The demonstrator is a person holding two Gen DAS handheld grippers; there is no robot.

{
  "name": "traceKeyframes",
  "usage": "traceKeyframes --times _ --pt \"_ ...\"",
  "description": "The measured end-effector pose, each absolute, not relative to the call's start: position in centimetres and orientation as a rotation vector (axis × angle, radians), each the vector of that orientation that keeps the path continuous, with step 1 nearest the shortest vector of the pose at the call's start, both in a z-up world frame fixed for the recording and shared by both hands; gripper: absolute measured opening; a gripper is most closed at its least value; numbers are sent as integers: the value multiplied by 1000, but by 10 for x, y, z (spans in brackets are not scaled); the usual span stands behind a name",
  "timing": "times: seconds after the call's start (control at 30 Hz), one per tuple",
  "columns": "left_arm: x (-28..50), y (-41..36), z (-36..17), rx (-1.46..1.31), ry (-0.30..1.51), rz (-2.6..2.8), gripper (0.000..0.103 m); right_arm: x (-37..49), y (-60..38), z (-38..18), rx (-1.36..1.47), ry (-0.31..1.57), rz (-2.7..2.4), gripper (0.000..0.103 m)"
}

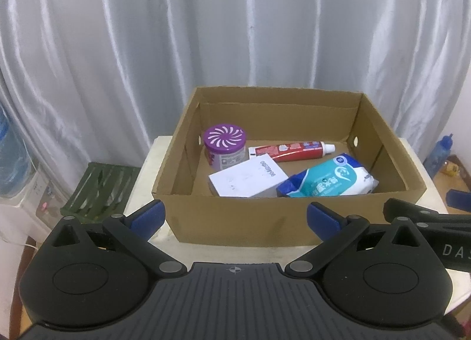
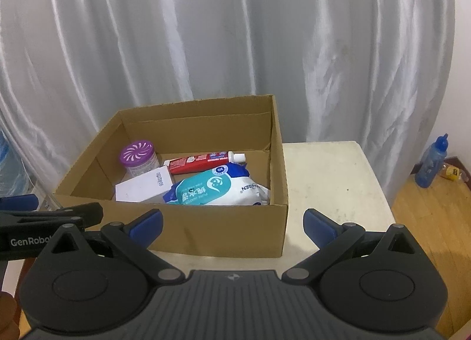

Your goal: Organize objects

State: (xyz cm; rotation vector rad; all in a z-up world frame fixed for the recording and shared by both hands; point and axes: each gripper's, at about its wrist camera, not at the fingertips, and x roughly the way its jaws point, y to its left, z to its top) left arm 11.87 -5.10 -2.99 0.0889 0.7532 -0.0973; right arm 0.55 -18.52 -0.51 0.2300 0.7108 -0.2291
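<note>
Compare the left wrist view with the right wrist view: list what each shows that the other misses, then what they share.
Only the left wrist view shows the green slatted crate beside the table.

Only the right wrist view shows the bare stretch of table top right of the cardboard box, and much more of the wooden floor.

Both show the box holding the purple-lidded jar, toothpaste tube, white carton and wipes pack, the blue bottle, and both open, empty grippers: left gripper, right gripper.

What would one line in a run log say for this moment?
left gripper: open, empty | right gripper: open, empty | brown cardboard box: holds purple-lidded jar, red toothpaste tube, white carton, teal wipes pack
</note>
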Motion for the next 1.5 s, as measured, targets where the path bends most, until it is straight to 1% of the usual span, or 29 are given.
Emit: traceKeyframes --times 1.5 --pt "117 -51 -27 100 766 -78 103 4 -184 -5 244 723 -224 103"
